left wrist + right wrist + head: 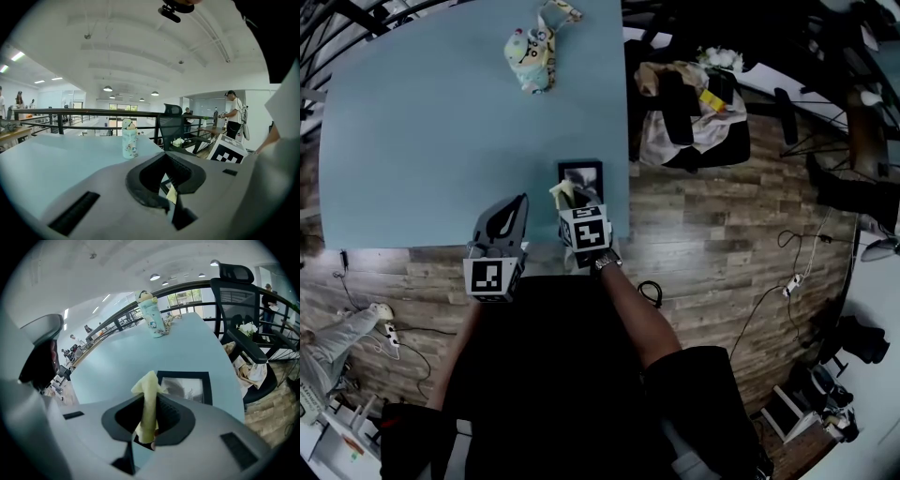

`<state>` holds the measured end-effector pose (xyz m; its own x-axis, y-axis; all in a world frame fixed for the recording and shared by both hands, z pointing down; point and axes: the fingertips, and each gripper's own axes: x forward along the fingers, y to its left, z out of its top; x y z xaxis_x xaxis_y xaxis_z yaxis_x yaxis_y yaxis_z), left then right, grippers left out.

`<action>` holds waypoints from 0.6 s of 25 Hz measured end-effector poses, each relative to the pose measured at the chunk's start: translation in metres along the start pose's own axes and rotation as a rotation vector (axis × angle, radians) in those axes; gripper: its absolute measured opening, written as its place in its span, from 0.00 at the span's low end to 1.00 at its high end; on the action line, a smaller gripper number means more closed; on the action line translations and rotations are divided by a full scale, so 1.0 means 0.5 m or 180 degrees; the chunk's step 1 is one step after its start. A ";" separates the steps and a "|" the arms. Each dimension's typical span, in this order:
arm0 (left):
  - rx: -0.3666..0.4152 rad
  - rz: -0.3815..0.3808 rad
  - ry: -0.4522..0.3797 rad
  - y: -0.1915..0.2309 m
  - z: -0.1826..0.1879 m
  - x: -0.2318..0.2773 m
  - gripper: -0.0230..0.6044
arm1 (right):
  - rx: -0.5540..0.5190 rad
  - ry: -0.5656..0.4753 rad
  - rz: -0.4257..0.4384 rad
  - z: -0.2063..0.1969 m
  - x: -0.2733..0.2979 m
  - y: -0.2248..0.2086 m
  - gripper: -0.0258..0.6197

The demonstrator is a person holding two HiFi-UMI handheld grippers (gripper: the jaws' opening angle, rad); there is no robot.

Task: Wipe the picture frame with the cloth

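A black picture frame (580,174) (188,386) lies flat on the blue table (431,141) near its front right edge. My right gripper (573,204) (149,422) is shut on a pale yellow cloth (562,193) (149,397). The cloth sticks up from the jaws, just short of the frame's near edge. My left gripper (517,204) (165,182) hovers to the left over the table's front edge, jaws together and holding nothing. Through its jaws I glimpse a bit of the frame and cloth.
A patterned mint bottle (532,52) (129,141) (153,315) stands at the table's far side. A black office chair (689,112) (240,305) piled with cloth sits right of the table. Wooden floor with cables lies beyond the table's edges.
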<state>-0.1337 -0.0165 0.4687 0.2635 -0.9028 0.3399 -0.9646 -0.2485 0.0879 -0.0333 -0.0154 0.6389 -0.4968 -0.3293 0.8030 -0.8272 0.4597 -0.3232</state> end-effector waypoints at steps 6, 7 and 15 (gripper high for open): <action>0.0038 0.0014 0.0014 0.009 -0.006 -0.006 0.03 | -0.0003 0.0042 0.0040 -0.009 0.016 0.015 0.13; 0.0050 0.0009 -0.0001 0.010 -0.005 -0.006 0.03 | 0.0000 0.0044 0.0043 -0.010 0.018 0.016 0.13; 0.0023 0.0020 0.0009 0.016 0.005 -0.003 0.03 | 0.0035 0.0070 0.0021 -0.011 0.025 0.008 0.13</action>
<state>-0.1418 -0.0182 0.4665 0.2574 -0.9033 0.3432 -0.9662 -0.2452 0.0791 -0.0413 -0.0134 0.6504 -0.4963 -0.3080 0.8116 -0.8268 0.4526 -0.3338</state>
